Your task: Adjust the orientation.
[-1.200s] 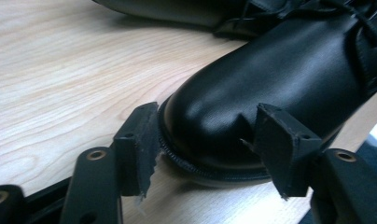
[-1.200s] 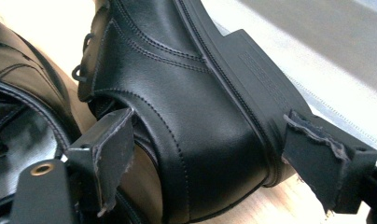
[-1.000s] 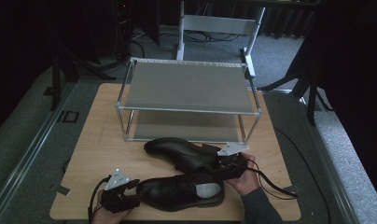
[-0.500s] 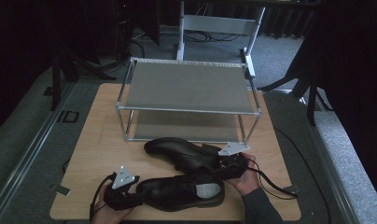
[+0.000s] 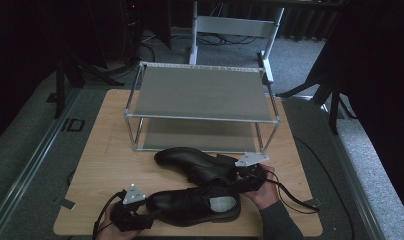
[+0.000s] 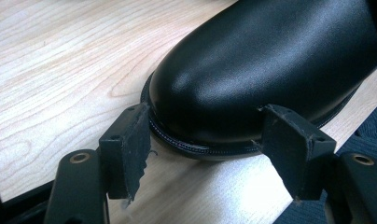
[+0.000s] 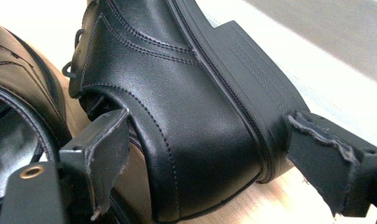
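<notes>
Shoe toe (image 6: pixel 252 79), left gripper (image 6: pixel 214 154) level, opening

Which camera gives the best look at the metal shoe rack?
The high view: the shoe rack stands whole there, both shelves visible behind the two black shoes. The right gripper view seems to catch just a pale blurred strip of it in the background, too vague to be sure.

We see smooth, glossy black leather on the near shoe (image 6: pixel 266 70), its welt stitched. The far black shoe (image 7: pixel 186 116) shows stitched leather and a matt ribbed rubber heel. The pale table (image 6: pixel 56 70) is grained wood, the two-tier rack (image 5: pixel 202 92) matt grey metal.
</notes>
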### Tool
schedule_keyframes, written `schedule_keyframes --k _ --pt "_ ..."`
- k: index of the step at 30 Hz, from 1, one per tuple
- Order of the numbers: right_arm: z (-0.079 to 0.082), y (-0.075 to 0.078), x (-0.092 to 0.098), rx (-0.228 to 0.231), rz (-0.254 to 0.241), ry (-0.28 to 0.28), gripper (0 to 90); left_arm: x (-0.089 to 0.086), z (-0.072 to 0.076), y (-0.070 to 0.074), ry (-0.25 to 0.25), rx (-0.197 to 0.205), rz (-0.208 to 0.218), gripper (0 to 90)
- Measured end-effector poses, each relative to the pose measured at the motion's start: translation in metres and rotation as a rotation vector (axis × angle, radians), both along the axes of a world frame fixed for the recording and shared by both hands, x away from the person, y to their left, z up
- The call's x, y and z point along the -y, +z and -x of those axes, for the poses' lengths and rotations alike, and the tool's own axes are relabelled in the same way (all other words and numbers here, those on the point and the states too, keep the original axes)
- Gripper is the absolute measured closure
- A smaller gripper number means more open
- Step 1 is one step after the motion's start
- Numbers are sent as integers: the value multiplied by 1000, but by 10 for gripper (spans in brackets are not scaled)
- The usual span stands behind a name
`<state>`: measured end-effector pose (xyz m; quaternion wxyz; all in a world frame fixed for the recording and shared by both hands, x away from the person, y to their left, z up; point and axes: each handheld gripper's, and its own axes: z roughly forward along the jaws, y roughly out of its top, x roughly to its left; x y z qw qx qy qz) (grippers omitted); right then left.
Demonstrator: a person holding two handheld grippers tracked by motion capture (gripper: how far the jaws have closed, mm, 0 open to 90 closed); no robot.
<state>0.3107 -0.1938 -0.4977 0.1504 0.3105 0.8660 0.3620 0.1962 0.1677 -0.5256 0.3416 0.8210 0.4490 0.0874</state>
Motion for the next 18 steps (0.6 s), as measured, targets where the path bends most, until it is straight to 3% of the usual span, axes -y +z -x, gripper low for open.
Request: schedule_keyframes --k 7,18 --pt "-1 -1 1 8 -7 -2 131 -1 -15 -1 -10 2 51 334" --pt "-5 1 3 13 -30 -13 145 9 -47 5 -42 46 99 379"
